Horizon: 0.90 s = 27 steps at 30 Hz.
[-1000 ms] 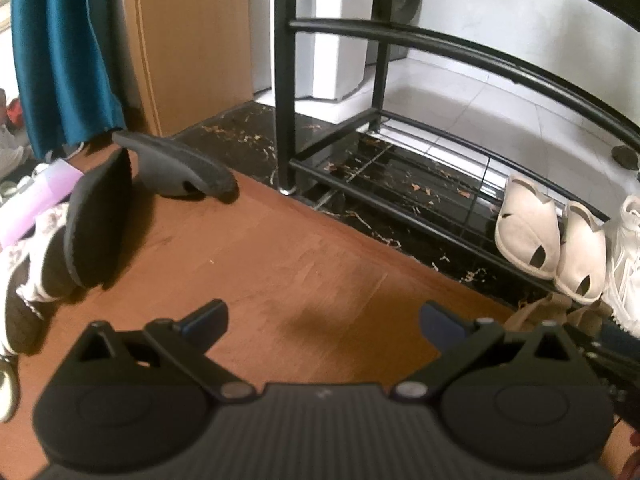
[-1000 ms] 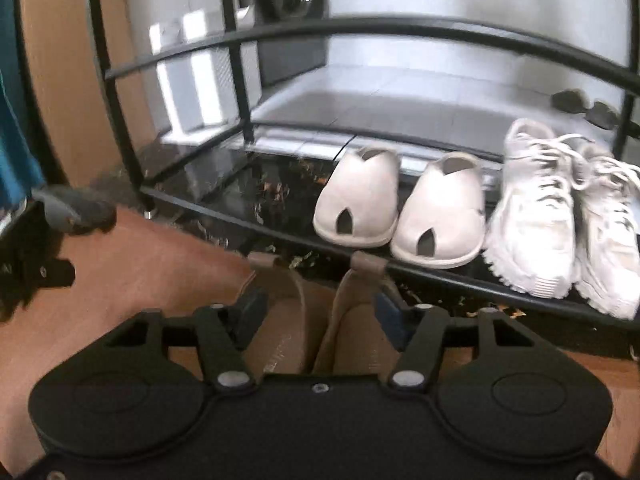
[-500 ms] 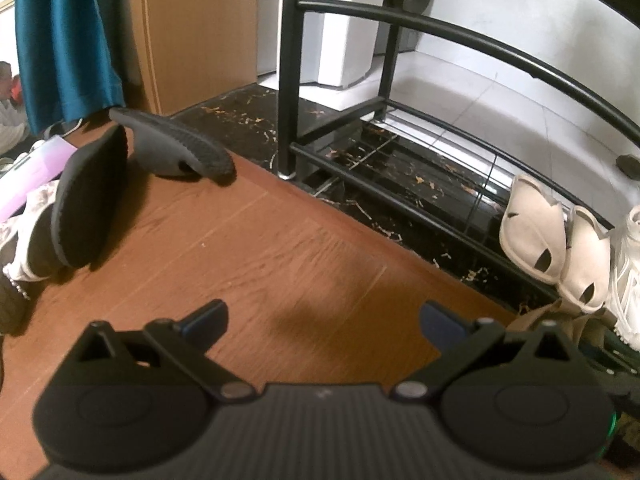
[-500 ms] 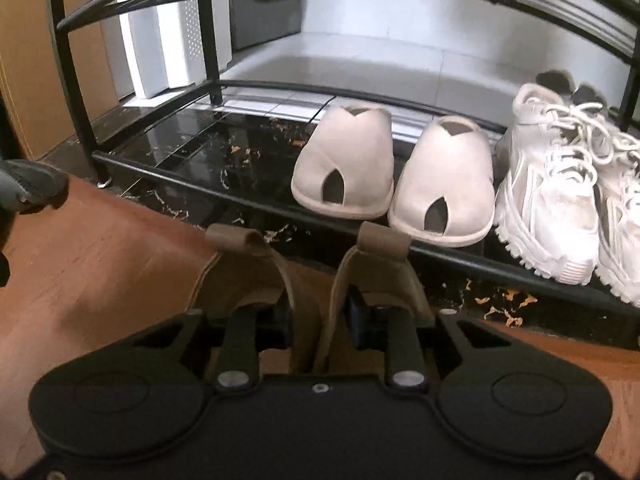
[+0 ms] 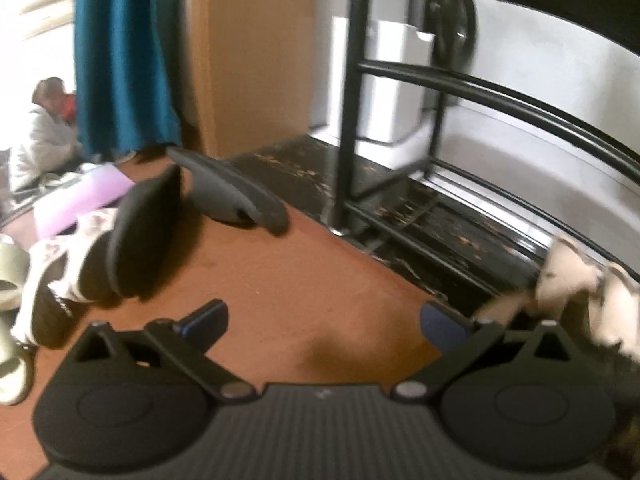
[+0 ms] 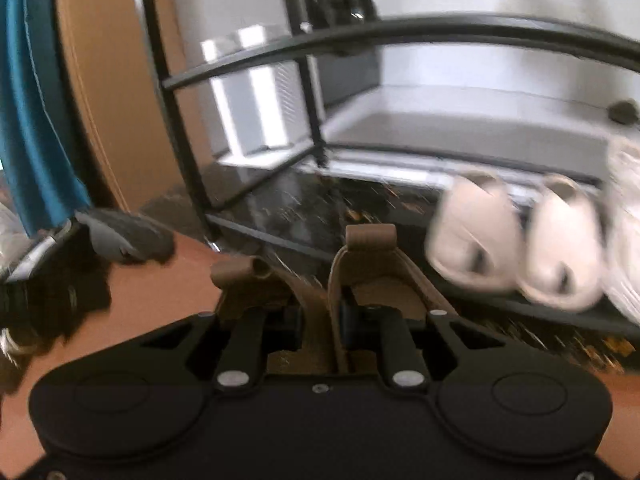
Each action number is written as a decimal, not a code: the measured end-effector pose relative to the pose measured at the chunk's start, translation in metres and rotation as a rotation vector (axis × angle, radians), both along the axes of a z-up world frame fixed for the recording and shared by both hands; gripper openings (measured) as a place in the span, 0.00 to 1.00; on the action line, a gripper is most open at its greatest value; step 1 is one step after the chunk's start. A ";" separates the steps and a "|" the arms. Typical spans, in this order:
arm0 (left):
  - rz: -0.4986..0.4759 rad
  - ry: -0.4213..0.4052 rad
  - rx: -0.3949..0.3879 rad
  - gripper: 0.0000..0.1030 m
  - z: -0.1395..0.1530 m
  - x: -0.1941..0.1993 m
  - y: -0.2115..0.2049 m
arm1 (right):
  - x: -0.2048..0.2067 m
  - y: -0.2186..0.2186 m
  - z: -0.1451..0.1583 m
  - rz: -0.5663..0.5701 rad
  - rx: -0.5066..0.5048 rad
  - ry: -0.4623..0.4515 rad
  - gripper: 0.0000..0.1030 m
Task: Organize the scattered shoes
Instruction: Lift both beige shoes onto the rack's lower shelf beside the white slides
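Note:
My right gripper (image 6: 320,314) is shut on a pair of tan sandals (image 6: 376,272), pinching their inner sides together and holding them in front of the black metal shoe rack (image 6: 400,36). A cream slipper pair (image 6: 516,252) sits on the rack's bottom shelf, with white sneakers (image 6: 624,216) to their right. My left gripper (image 5: 324,316) is open and empty above the brown floor. Two black slippers (image 5: 236,196) lie on the floor to its far left, one tipped up on its side (image 5: 140,236).
The rack's left post (image 5: 352,92) stands ahead of the left gripper. A teal curtain (image 5: 120,52) and wooden panel (image 5: 252,48) are behind the slippers. A pink mat (image 5: 80,200), patterned shoes (image 5: 52,272) and a pale green slipper (image 5: 12,276) crowd the far left.
My right gripper closed on the tan sandals, lifted them and swung left along the rack. My left gripper stayed open and its view tilted up and shifted a little.

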<state>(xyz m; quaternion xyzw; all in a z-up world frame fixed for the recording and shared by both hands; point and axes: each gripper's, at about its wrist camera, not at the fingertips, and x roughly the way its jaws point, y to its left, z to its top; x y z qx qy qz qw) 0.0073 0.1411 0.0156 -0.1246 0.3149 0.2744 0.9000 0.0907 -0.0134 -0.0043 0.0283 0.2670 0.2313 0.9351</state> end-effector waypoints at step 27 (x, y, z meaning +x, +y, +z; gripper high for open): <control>0.052 0.123 -0.140 0.99 -0.046 0.036 0.027 | 0.083 0.041 -0.007 0.035 -0.055 -0.149 0.78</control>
